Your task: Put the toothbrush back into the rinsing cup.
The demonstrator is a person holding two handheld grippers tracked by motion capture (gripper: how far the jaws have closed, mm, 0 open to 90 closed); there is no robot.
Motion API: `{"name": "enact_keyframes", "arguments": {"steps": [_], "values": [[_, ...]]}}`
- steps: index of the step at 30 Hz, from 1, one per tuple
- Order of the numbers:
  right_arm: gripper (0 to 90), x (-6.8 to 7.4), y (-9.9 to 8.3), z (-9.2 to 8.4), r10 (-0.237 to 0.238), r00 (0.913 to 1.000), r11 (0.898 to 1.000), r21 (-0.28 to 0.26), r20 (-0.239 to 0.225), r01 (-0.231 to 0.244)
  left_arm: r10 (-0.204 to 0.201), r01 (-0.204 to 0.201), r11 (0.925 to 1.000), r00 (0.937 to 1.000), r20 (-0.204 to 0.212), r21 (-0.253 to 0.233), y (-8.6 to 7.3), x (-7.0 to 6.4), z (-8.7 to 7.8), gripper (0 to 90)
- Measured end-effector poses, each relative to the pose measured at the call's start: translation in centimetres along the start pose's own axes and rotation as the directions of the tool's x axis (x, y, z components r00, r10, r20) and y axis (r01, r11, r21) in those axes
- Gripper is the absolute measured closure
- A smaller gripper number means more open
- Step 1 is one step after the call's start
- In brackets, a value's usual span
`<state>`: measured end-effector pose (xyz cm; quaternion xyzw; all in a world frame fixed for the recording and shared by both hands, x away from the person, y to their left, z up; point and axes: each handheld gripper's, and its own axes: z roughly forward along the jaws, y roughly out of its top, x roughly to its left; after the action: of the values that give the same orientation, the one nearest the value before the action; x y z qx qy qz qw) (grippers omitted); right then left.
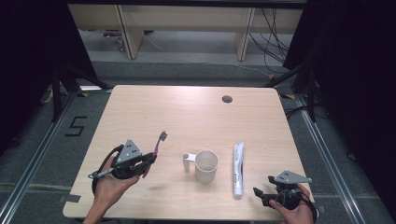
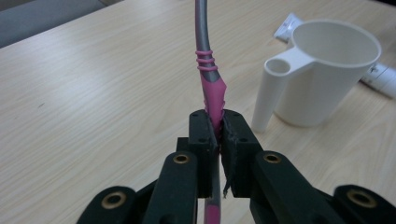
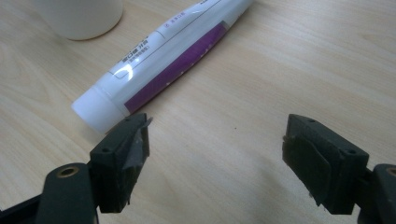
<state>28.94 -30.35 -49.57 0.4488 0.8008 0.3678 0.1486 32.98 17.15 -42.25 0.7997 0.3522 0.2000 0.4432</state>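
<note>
Left of the cup (image 1: pixel 206 165), up off the counter (image 1: pixel 196 112): toothbrush (image 1: pixel 159 142), pink handle pinched tight in the left gripper (image 1: pixel 150 157), bristle end tilted up and away toward the counter's far side. From the left gripper view, jaws squeezed together on the pink grip part of the toothbrush (image 2: pixel 212 88), grey neck curving up out of frame, cup (image 2: pixel 322 70) just off to the right with its hollow handle facing the gripper (image 2: pixel 215 135). Right of the cup, pretty close: white tube (image 1: pixel 238 169) with a purple stripe, flat on the counter, cap end toward the near edge. Further right and nearer than the cup, by the counter's near right corner: right gripper (image 1: pixel 262 192), jaws spread wide, nothing between them. From the right gripper view, tube (image 3: pixel 173 60) cap just beyond one jaw, not touching as far as can be told, bare counter (image 3: pixel 280 70) under the gripper (image 3: pixel 217 144).
</note>
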Motion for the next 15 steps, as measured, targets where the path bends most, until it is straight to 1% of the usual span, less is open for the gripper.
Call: {"name": "enact_keyframes", "arguments": {"steps": [1, 2, 3, 4, 5, 6, 8, 9, 10, 11, 12, 14, 15], "values": [[23.7, 0.0, 0.0, 0.0, 0.001, 1.0, 1.0, 0.0, -0.001, -0.001, -0.006, 0.006, 0.9997, 1.0, -0.004, -0.025, 0.1, -0.1, 0.1, 82.6], [23.7, 0.0, 0.0, 0.0, 0.003, 1.0, 1.0, 0.001, -0.003, -0.003, -0.012, 0.012, 0.9993, 0.9998, 0.016, -0.036, 0.2, -0.2, 0.3, 82.6], [23.7, 0.0, 0.0, 0.0, 0.004, 1.0, 1.0, 0.003, -0.004, -0.004, -0.018, 0.019, 0.9974, 0.9998, 0.013, -0.07, 0.2, -0.4, 0.5, 82.6], [23.8, -0.2, 0.1, 0.0, -0.029, 0.9996, 1.0, -0.008, 0.002, 0.029, -0.019, 0.021, 0.9968, 0.9997, 0.017, -0.077, 0.3, -0.5, 0.5, 82.6], [23.7, -0.2, 0.0, 0.0, -0.02, 0.9998, 1.0, -0.002, 0.003, 0.02, -0.029, 0.031, 0.9953, 0.9994, 0.016, -0.092, 0.4, -0.7, 0.7, 82.6], [23.8, 0.0, 0.0, 0.0, -0.002, 1.0, 1.0, 0.003, -0.004, 0.002, -0.03, 0.031, 0.9931, 0.9995, 0.01, -0.113, 0.5, -0.8, 0.8, 82.6], [23.8, -0.1, 0.0, 0.0, -0.004, 1.0, 1.0, 0.0, -0.003, 0.004, -0.038, 0.041, 0.9892, 0.9989, 0.025, -0.141, 0.8, -1.0, 1.0, 82.6], [23.7, -0.1, 0.0, 0.0, -0.005, 1.0, 1.0, 0.0, -0.002, 0.005, -0.045, 0.048, 0.9843, 0.9988, 0.018, -0.17, 0.9, -1.2, 1.0, 82.6], [23.8, -0.1, 0.0, 0.0, -0.005, 1.0, 1.0, 0.001, -0.002, 0.005, -0.051, 0.055, 0.9821, 0.9984, 0.025, -0.18, 1.0, -1.2, 1.1, 82.6], [23.7, -0.1, 0.0, 0.0, -0.008, 1.0, 1.0, 0.001, -0.003, 0.008, -0.059, 0.065, 0.9765, 0.9977, 0.032, -0.206, 1.2, -1.3, 1.2, 82.6], [23.7, -0.1, 0.0, 0.0, -0.006, 1.0, 1.0, 0.002, -0.004, 0.006, -0.061, 0.065, 0.9743, 0.9978, 0.026, -0.216, 1.4, -1.4, 1.2, 82.6], [23.7, -0.1, 0.0, 0.1, -0.012, 0.9999, 1.0, -0.001, 0.004, 0.012, -0.064, 0.071, 0.9694, 0.9972, 0.038, -0.235, 1.7, -1.6, 1.3, 82.6], [23.8, -0.1, 0.0, 0.0, -0.006, 1.0, 1.0, 0.001, 0.001, 0.006, -0.065, 0.073, 0.9645, 0.997, 0.042, -0.254, 1.8, -1.7, 1.4, 82.6]]}}
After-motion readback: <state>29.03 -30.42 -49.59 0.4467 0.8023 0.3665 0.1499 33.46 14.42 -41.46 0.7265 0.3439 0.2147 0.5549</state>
